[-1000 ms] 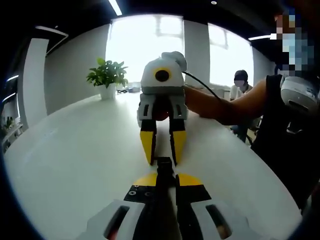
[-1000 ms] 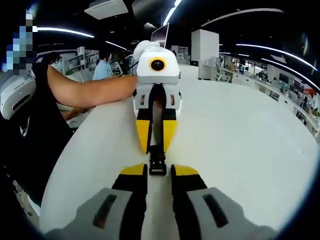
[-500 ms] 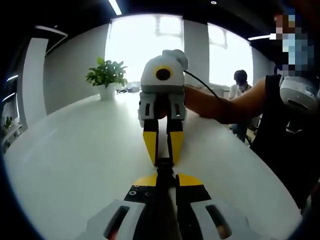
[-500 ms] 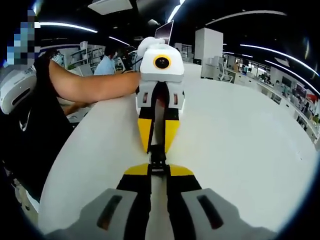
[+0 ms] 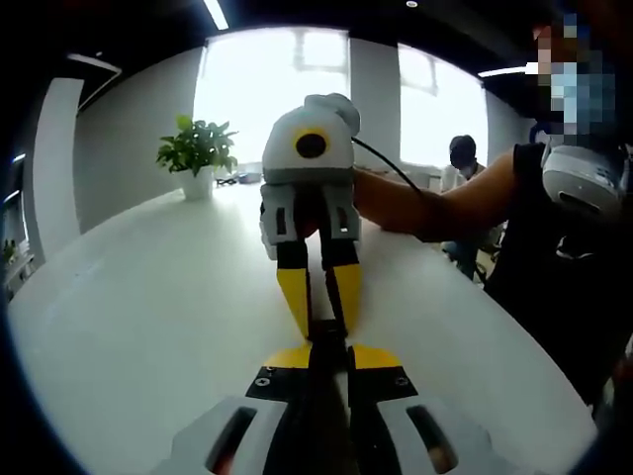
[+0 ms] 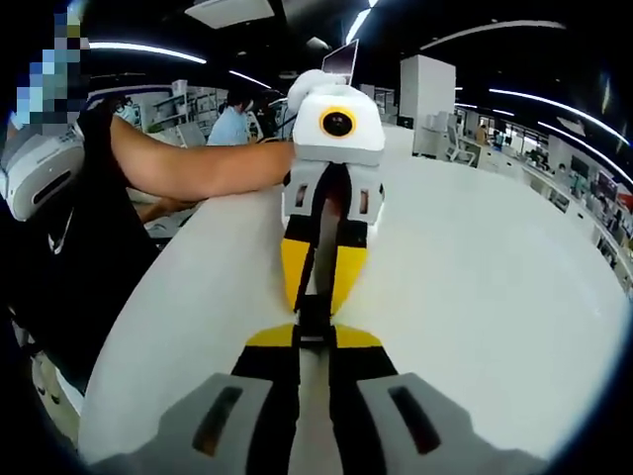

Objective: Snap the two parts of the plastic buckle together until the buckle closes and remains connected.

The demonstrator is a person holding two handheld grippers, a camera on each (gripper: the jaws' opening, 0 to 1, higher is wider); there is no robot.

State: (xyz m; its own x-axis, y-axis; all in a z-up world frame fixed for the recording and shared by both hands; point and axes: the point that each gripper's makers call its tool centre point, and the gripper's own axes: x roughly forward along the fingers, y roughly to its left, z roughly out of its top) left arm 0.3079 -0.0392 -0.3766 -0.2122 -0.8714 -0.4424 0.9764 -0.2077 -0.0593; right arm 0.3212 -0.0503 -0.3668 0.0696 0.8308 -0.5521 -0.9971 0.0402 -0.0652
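Two grippers tip to tip over white surface [image 6: 475,297]. Left gripper [image 5: 328,348] and right gripper [image 6: 315,336] each clamped on buckle [image 6: 315,319] half. Halves appear mated; latch unconfirmed. Remaining: verify hold.

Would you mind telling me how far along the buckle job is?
Done: each hand-held gripper, left and right, holds a buckle half over the white table, tip to tip. In hand: pressing them together. Left: confirming the snap; the joint is hidden between the jaws.
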